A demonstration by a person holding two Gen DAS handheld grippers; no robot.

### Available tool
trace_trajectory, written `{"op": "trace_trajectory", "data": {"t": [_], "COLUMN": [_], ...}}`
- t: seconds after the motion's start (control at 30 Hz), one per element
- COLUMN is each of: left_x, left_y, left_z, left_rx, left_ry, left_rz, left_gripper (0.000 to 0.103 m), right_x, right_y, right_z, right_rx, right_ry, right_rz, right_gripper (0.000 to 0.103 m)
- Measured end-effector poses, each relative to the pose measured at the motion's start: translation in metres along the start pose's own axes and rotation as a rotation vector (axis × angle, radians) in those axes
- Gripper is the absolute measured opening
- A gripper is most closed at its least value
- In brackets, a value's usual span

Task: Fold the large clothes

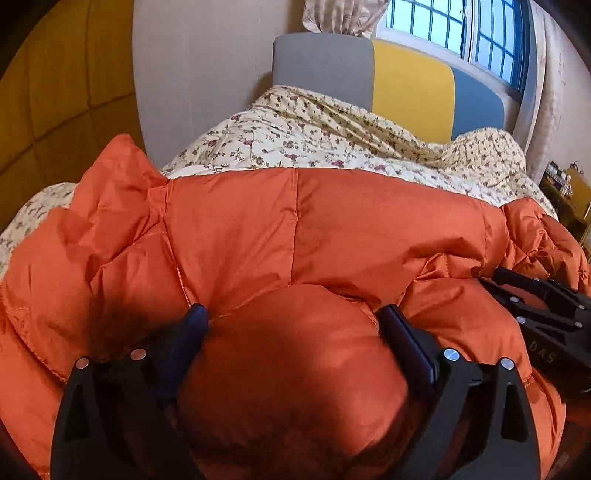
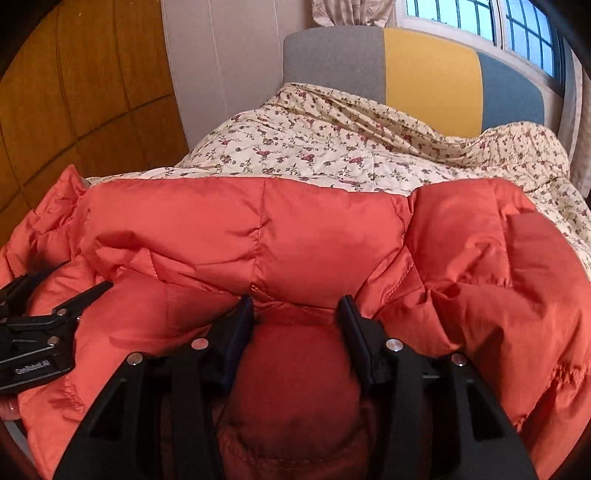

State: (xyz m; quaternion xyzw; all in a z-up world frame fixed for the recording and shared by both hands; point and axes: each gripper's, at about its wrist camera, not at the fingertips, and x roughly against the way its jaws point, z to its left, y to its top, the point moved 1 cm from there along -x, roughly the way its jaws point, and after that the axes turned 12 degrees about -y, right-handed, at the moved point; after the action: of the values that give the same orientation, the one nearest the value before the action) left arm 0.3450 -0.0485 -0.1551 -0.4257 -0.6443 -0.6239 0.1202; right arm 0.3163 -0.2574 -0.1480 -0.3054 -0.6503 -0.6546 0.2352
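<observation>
A puffy orange down jacket point(image 1: 332, 221) point(image 2: 314, 229) lies spread across the bed. In the left wrist view my left gripper point(image 1: 293, 314) stands wide, and a rounded bulge of the jacket's near edge fills the gap between its blue pads. My right gripper point(image 2: 295, 302) is narrower and pinches a thick fold of the same edge between its pads. Each gripper shows in the other's view: the right gripper point(image 1: 489, 277) at the right edge, the left gripper point(image 2: 86, 275) at the left edge, both resting on the jacket.
Under the jacket is a cream floral quilt point(image 1: 295, 133) that runs back to a grey, yellow and blue headboard point(image 1: 410, 92). A wooden wardrobe point(image 1: 55, 92) stands at the left, a barred window point(image 1: 461, 26) at the upper right, a small cluttered side table point(image 1: 569, 192) at the far right.
</observation>
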Motion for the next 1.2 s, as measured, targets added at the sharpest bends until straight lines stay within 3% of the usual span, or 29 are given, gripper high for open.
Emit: {"op": "trace_trajectory", "data": {"t": [0.07,0.13,0.23,0.3,0.4,0.6,0.8,1.07,1.2], "left_x": [0.007,0.026,0.035,0.022,-0.008,-0.027,-0.036,-0.011,0.036], "left_y": [0.009,0.022,0.043,0.052,0.053,0.047,0.042,0.032,0.015], "left_z": [-0.003,-0.005,-0.005,-0.001,0.012,0.041,0.053,0.047,0.040], "left_rx": [-0.016,-0.015,-0.076,-0.113,-0.151,-0.038,0.035,0.024,0.000], "left_ry": [0.011,0.023,0.107,0.148,0.194,0.060,-0.031,0.006,0.034], "left_rz": [0.063,0.005,-0.068,-0.048,0.018,0.018,0.031,0.031,-0.050], "left_gripper": [0.094,0.094,0.097,0.097,0.097,0.100,0.100,0.100,0.100], "right_x": [0.013,0.037,0.046,0.035,0.012,-0.025,-0.036,-0.018,0.011], "right_y": [0.004,0.010,0.023,0.029,0.028,0.020,0.015,0.013,0.007], "right_z": [-0.006,-0.020,-0.035,-0.044,-0.058,-0.066,-0.073,-0.065,-0.062], "right_rx": [-0.026,-0.069,-0.050,-0.029,-0.039,-0.086,-0.142,-0.099,-0.088], "right_ry": [0.040,0.060,-0.043,-0.132,-0.185,-0.176,-0.134,-0.195,-0.206], "right_rz": [-0.005,-0.085,-0.122,-0.092,-0.029,0.048,0.036,0.017,-0.034], "right_gripper": [0.049,0.049,0.049,0.049,0.050,0.059,0.059,0.063,0.063]}}
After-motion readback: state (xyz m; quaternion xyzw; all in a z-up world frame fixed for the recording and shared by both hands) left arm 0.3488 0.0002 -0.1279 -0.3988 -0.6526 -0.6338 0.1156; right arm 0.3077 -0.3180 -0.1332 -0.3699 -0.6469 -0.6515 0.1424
